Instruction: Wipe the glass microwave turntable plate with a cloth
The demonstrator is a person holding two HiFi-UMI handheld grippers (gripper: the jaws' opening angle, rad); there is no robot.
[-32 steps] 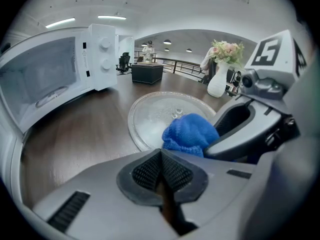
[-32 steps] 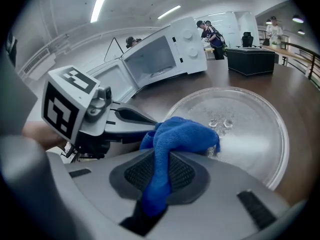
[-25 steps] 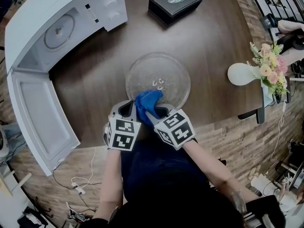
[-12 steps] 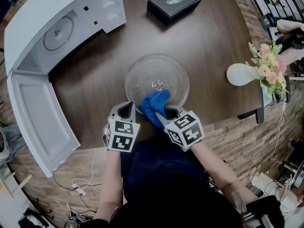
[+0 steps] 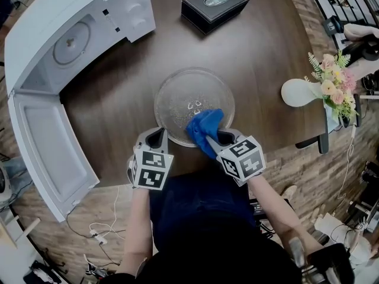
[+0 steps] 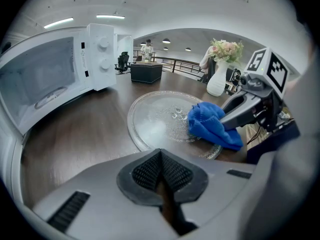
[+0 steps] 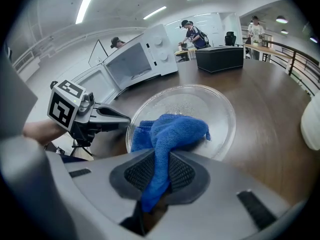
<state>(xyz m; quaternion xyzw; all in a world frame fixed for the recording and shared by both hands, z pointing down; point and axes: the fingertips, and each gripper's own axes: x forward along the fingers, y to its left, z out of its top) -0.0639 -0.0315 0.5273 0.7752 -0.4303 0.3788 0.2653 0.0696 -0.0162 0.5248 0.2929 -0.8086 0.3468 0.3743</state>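
Rightward over the plate [image 5: 177,96] goes the cloth [image 5: 204,126], clamped in my right gripper [image 5: 220,136] for wiping; my left gripper [image 5: 156,138], jaws together and empty, rests beside the rim.

Open office: desk chair [image 7: 230,38], strip lights [image 7: 89,3]

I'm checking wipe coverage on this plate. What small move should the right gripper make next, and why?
Probably slide the right gripper forward and leftward, dragging the blue cloth across the centre of the glass turntable plate. Its jaws are clamped on the cloth, which covers only the plate's near right part; the rest of the glass looks speckled.
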